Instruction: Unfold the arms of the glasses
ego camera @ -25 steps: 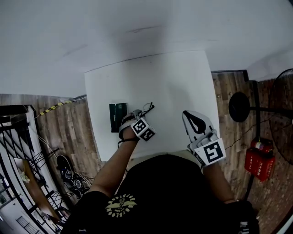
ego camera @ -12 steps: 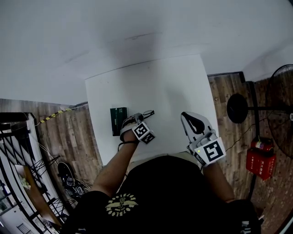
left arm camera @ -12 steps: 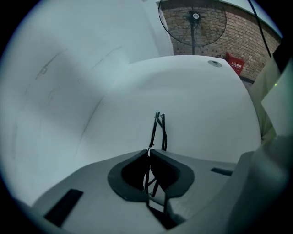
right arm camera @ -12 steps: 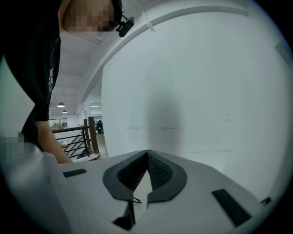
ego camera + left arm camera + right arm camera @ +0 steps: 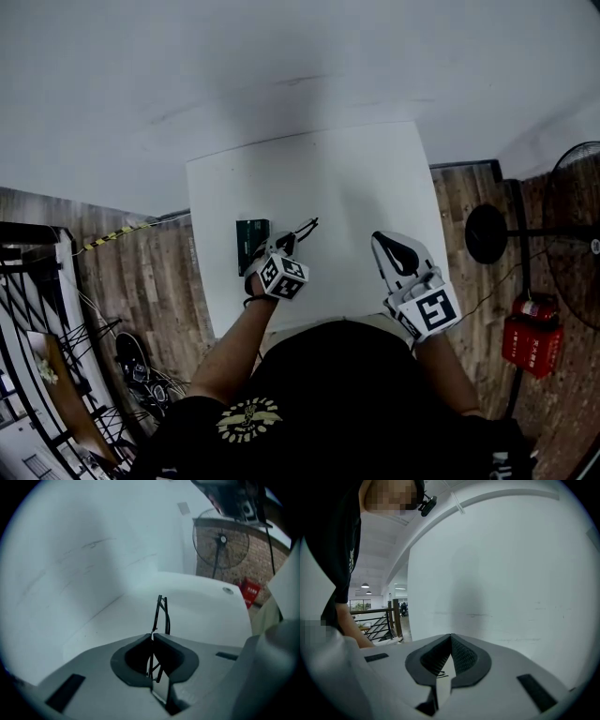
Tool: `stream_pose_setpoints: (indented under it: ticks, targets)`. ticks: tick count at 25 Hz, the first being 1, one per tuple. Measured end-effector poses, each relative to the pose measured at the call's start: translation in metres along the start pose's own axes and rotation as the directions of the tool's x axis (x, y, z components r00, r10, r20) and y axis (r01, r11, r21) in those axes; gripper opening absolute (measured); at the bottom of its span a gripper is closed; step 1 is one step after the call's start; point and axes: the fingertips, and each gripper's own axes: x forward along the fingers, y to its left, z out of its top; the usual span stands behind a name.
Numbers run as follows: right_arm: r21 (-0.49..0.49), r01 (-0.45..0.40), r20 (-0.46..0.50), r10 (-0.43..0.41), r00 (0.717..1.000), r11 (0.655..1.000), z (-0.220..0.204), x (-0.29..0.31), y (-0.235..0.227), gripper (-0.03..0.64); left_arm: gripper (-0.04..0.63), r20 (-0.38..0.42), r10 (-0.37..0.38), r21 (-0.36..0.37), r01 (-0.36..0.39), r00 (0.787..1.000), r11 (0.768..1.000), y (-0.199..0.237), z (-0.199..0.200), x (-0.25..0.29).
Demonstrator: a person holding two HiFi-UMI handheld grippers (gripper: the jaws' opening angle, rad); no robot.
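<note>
Over the near-left part of the white table (image 5: 356, 178), the left gripper (image 5: 284, 240) has its jaws pinched tight on the thin black frame of the glasses (image 5: 306, 227). They stick out past the tips and look to be clear of the tabletop. The right gripper (image 5: 389, 246) is closed on nothing and held well apart on the right.

Risks, as I judge them:
- The table is hard, so a drop could scratch or bend the frame. The pinch is on thin wire, so a twist could let it slide out.
- The right gripper is fully closed and must open before it can catch an arm. Poking with closed tips could lever the glasses out of the left grip.
- The arms are thin and hinged, so pulling one against the hinge direction, or squeezing too hard, may bend it.
- The dark green box (image 5: 251, 246) sits just beside the left gripper, and a swing could knock it.

Counts: table 1; grippers 2; dark green box 1; glasses 1, both arms seemingly folded, hard to be sure.
</note>
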Motion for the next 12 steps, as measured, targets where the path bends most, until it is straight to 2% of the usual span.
stream_pose_setpoints:
  ticks: [2, 5, 8, 12]
  targets:
    - [-0.010, 0.000, 0.005, 0.000, 1.000, 1.000, 0.004, 0.000, 0.004, 0.002, 0.025, 0.127, -0.029, -0.117, 0.044, 0.991, 0.992, 0.004, 0.017, -0.018]
    - [-0.028, -0.010, 0.016, 0.010, 1.000, 1.000, 0.009, 0.001, 0.013, 0.002, 0.025, 0.285, -0.021, -0.223, 0.088, 0.958, 0.971, 0.016, 0.042, -0.052]
    - [-0.040, -0.020, 0.025, 0.021, 0.999, 0.999, 0.014, 0.002, 0.022, 0.001, 0.025, 0.393, 0.017, -0.288, 0.105, 0.920, 0.952, 0.030, 0.066, -0.089]
    - [-0.051, -0.033, 0.029, 0.034, 0.999, 0.998, 0.020, 0.004, 0.035, 0.002, 0.025, 0.503, 0.050, -0.335, 0.141, 0.863, 0.931, 0.041, 0.086, -0.127]
